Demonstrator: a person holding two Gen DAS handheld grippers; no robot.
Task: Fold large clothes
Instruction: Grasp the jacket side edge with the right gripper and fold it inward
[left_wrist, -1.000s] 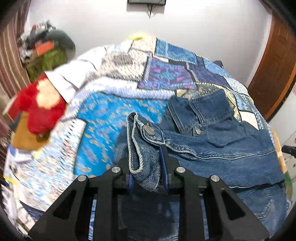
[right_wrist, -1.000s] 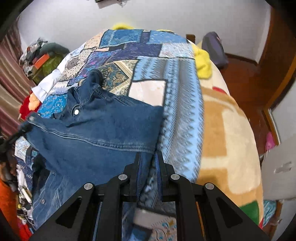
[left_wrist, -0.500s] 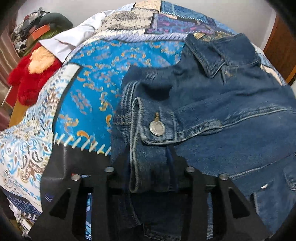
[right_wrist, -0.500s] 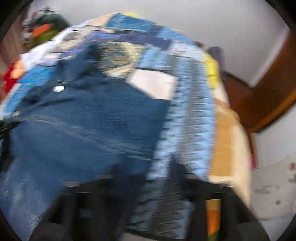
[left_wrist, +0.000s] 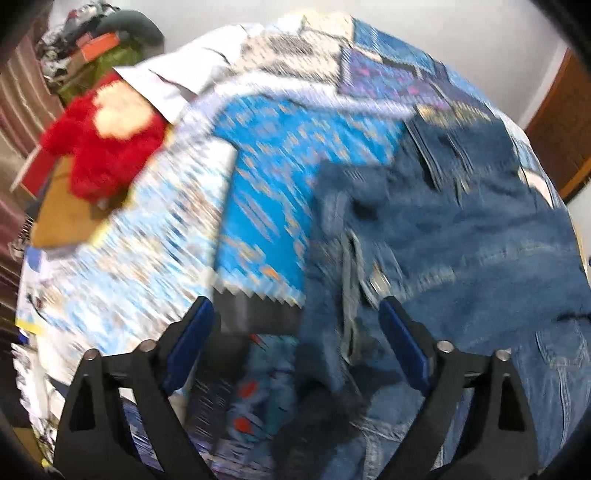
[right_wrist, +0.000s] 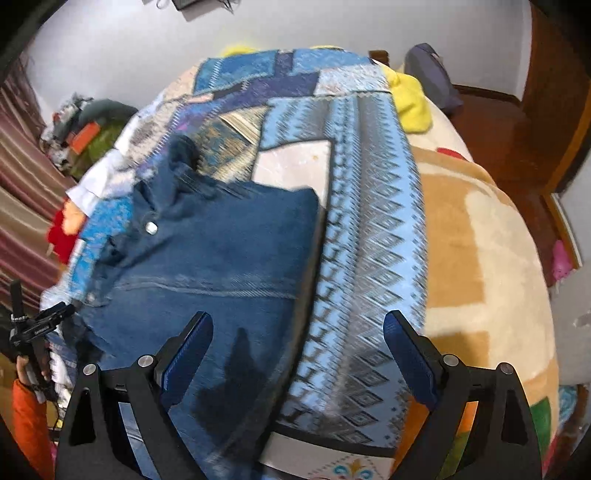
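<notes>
A dark blue denim jacket (left_wrist: 461, 236) lies folded on a patchwork bedspread (left_wrist: 280, 177), collar toward the far side. My left gripper (left_wrist: 295, 314) is open and empty above the jacket's left edge; the view is blurred. In the right wrist view the jacket (right_wrist: 221, 258) lies flat on the bedspread (right_wrist: 369, 221). My right gripper (right_wrist: 297, 325) is open and empty above the jacket's right edge. The left gripper also shows in the right wrist view (right_wrist: 40, 325) at the far left.
A red plush toy (left_wrist: 99, 144) and piled things (left_wrist: 99, 44) sit left of the bed. A beige blanket (right_wrist: 480, 258), a yellow cloth (right_wrist: 410, 96) and a dark bag (right_wrist: 432, 77) lie to the right. A wooden door (left_wrist: 557, 122) stands at right.
Both grippers have opened and let go of the denim jacket, which now lies folded on the bed. Both grippers have pulled back a little.
</notes>
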